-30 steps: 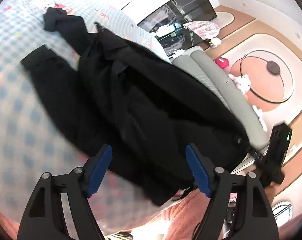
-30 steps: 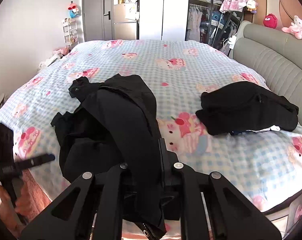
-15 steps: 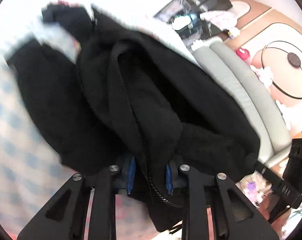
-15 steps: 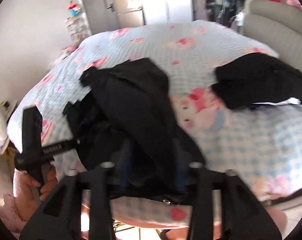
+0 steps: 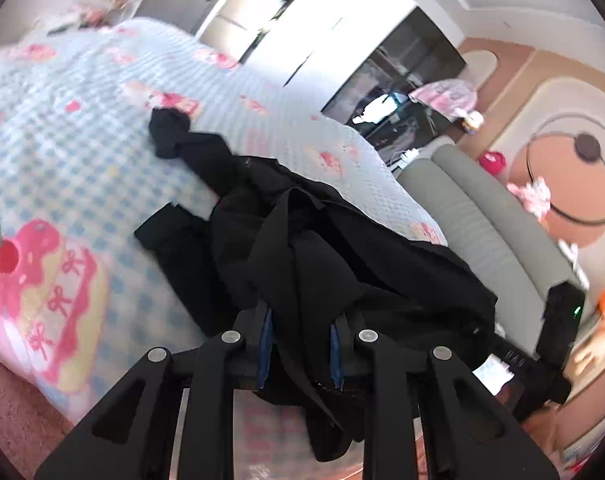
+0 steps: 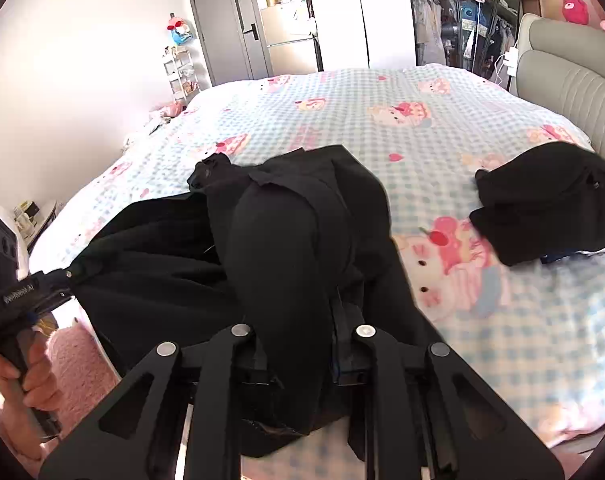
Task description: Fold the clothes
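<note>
We have the black garment (image 5: 302, 248) pinched at the near edge of the bed (image 5: 82, 128), one hem in each tool: the left hand-held gripper (image 5: 300, 354) is closed on a bunched fold of it, and the right hand-held gripper (image 6: 298, 356) is likewise clamped on a thick hump of the same cloth. The rest lies crumpled on the checked bedspread, with one sleeve (image 5: 170, 136) trailing away toward the far side and ending in a knot-like wad.

Our main worry is that each jaw pair seems to hold several layers, not a single edge; if we lift and spread now, the piece may come up twisted and the fold will set crooked. The heavy bulk hanging over the bed's edge could also drag the cloth out of a shallow bite. A second dark, folded pile (image 6: 550, 200) sits well apart near the headboard, so it should not snag.

The garment's long axis runs from our grippers away across the bed, sleeve end pointing far; which end is the collar we cannot tell, as the black fabric hides its seams
</note>
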`<state>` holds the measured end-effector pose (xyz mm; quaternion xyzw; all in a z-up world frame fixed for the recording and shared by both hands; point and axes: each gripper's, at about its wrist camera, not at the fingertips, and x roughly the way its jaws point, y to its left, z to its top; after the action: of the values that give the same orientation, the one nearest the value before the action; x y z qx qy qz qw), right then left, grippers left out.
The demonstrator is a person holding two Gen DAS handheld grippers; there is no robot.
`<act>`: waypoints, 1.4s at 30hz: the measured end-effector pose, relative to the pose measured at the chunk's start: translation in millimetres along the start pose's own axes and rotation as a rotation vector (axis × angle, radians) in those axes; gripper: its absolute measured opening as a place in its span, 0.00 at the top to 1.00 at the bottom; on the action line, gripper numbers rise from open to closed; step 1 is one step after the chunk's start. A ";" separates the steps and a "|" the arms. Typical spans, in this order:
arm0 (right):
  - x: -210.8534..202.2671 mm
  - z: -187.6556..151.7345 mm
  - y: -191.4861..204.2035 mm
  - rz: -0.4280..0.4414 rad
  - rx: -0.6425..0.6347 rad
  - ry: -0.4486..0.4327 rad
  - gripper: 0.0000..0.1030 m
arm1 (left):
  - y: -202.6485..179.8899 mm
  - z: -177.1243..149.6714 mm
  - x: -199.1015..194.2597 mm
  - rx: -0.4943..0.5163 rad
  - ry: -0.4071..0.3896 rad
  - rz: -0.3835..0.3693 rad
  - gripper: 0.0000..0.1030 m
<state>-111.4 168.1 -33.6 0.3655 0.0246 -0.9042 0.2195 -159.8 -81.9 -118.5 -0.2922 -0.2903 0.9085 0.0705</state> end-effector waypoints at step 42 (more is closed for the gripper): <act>11.2 -60.3 -67.7 -0.090 0.157 0.173 0.29 | -9.6 -81.5 -5.6 0.001 0.187 0.153 0.41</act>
<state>-107.4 237.3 -93.1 0.4567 -0.0111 -0.8774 0.1465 -108.9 -36.0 -164.1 -0.3968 -0.2590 0.8802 0.0280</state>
